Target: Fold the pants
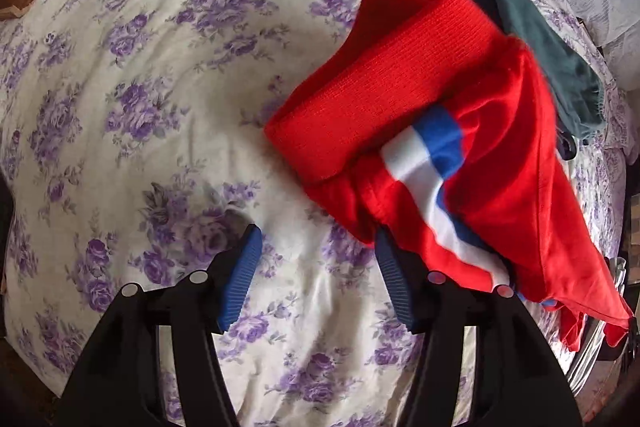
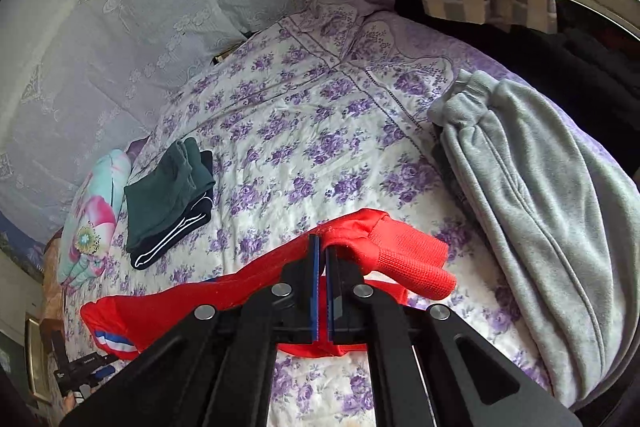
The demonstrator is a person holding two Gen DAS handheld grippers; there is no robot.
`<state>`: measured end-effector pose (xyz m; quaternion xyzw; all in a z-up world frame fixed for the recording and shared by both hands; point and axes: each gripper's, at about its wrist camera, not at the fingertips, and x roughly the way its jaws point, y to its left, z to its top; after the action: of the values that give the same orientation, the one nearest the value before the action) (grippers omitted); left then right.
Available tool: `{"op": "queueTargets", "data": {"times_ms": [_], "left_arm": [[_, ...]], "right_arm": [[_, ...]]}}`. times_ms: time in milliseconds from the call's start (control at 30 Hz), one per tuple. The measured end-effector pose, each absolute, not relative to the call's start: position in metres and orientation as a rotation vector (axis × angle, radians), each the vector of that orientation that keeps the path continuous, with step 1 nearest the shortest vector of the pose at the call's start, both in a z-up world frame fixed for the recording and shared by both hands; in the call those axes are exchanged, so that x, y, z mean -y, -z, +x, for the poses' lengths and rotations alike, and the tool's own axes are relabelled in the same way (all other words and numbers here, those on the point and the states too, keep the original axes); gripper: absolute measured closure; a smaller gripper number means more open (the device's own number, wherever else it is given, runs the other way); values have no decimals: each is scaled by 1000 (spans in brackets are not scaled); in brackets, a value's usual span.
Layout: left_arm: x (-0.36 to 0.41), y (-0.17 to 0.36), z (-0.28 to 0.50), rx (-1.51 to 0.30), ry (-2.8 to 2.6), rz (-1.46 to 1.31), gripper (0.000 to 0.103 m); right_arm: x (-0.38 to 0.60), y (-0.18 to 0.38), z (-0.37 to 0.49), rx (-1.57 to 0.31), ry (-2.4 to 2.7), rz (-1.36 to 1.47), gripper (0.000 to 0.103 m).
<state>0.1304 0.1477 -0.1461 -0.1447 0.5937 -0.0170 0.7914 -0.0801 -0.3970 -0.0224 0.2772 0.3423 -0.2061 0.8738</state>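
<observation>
My left gripper [image 1: 318,247]: matte black plastic frame, two angled arms w/ long slot cut-outs. Fingers [image 1: 242,275] carry blue pads, ribbed crosswise, rounded tips. Four round silver pivot pins [image 1: 129,291] across the linkage, two per side; right-side pair reads pinkish.

My right gripper [image 2: 322,251]: same black build, triangular cut-outs in outer arms. Blue pads seen edge-on as thin strips on black backing. Four round silver pins [image 2: 279,289], flat-headed, arranged in a shallow arc. No cables or markings visible on either unit.
</observation>
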Motion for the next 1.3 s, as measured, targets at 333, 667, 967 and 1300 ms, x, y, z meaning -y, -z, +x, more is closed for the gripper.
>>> {"op": "queueTargets", "data": {"times_ms": [333, 667, 967, 1300], "left_arm": [[-150, 87, 196, -1119, 26, -178, 28], [-119, 143, 171, -1251, 275, -54, 45], [-136, 129, 133, -1186, 388, -65, 44], [-161, 143, 120, -1242, 342, -121, 26]], "right_arm": [[409, 6, -103, -672, 517, 560, 100], [407, 15, -98, -698, 534, 571, 100], [407, 17, -90, -713, 509, 561, 100], [410, 22, -91, -729, 503, 582, 100]]}}
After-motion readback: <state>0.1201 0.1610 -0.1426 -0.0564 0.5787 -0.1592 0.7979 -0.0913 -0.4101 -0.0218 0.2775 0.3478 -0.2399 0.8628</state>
